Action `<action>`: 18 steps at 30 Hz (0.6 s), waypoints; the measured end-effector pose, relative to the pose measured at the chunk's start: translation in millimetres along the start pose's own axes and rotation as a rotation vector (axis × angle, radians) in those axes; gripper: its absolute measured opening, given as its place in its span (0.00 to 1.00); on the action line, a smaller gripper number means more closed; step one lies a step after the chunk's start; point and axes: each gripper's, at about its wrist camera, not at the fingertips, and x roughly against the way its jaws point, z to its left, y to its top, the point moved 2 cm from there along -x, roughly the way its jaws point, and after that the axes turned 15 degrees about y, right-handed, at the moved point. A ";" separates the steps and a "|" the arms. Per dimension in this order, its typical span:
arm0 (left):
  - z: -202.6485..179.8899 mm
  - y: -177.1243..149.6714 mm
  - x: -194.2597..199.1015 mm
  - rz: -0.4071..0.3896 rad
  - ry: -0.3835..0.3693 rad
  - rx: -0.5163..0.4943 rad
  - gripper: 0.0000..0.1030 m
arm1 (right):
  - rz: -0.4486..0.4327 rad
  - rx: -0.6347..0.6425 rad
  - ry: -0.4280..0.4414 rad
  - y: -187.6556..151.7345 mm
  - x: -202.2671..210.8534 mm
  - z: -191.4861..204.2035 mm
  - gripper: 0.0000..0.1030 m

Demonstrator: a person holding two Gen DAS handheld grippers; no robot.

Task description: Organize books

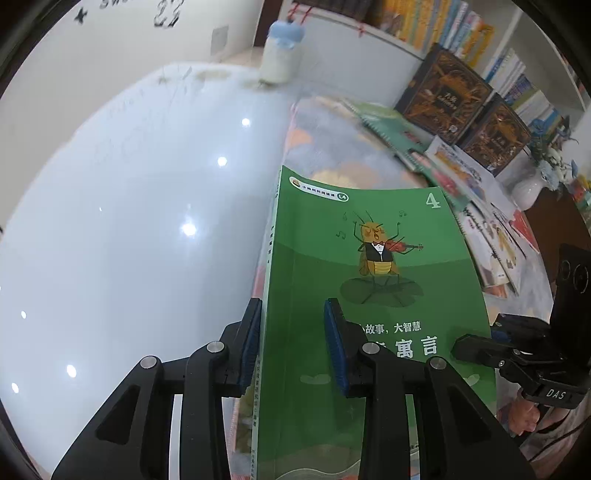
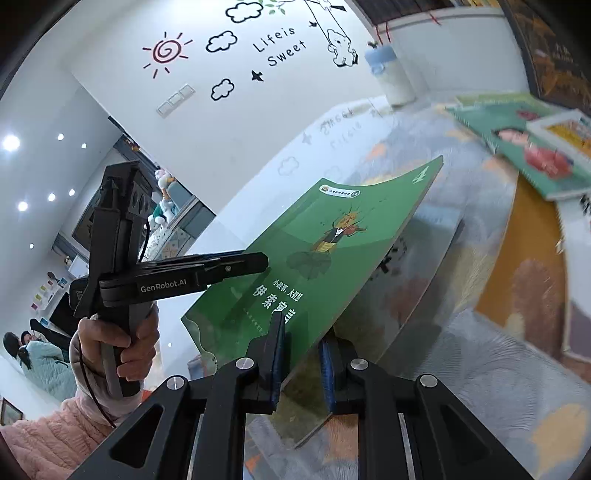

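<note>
A green book (image 1: 369, 266) with a violin-playing insect and a "4" on its cover is held off the table by both grippers. My left gripper (image 1: 293, 345) is shut on its spine side, one pad left of the spine and one on the cover. My right gripper (image 2: 303, 360) is shut on the book's (image 2: 332, 236) near edge, which tilts up away from it. In the left wrist view the right gripper (image 1: 461, 349) reaches the book's right edge. In the right wrist view the left gripper (image 2: 258, 264), held by a hand in a pink sleeve, clamps the far side.
Several picture books (image 1: 491, 236) and a green spiral book (image 2: 524, 147) lie spread on the patterned table cover (image 2: 480, 369). Dark ornate books (image 1: 447, 92) stand before a filled shelf (image 1: 436, 26). A blue-capped bottle (image 1: 280, 55) and a white vase (image 1: 526, 192) stand nearby. The glossy white tabletop (image 1: 129, 221) spreads to the left.
</note>
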 end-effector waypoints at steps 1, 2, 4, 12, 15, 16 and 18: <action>2.9 -1.3 -4.0 0.006 -0.008 0.010 0.29 | 0.003 0.000 -0.006 0.2 -3.5 -2.1 0.16; 4.1 -2.3 -8.3 0.013 -0.014 0.013 0.29 | 0.005 0.001 -0.011 -0.1 -4.8 -3.3 0.16; 9.2 -6.3 -10.8 0.015 -0.015 0.020 0.29 | 0.007 0.002 -0.019 -0.8 -7.2 -7.4 0.16; 7.4 -9.5 -17.5 0.010 0.009 -0.001 0.34 | 0.022 0.016 -0.058 -6.0 -14.2 -6.8 0.16; 6.8 -9.7 -17.1 0.008 0.010 -0.002 0.34 | 0.019 0.006 -0.058 -7.7 -14.5 -7.8 0.16; 6.5 -9.1 -17.3 0.007 0.012 -0.004 0.34 | 0.022 0.002 -0.061 -8.1 -14.8 -8.3 0.16; 6.3 -9.1 -17.3 0.004 0.015 -0.005 0.34 | 0.021 0.002 -0.065 -9.4 -14.8 -8.4 0.16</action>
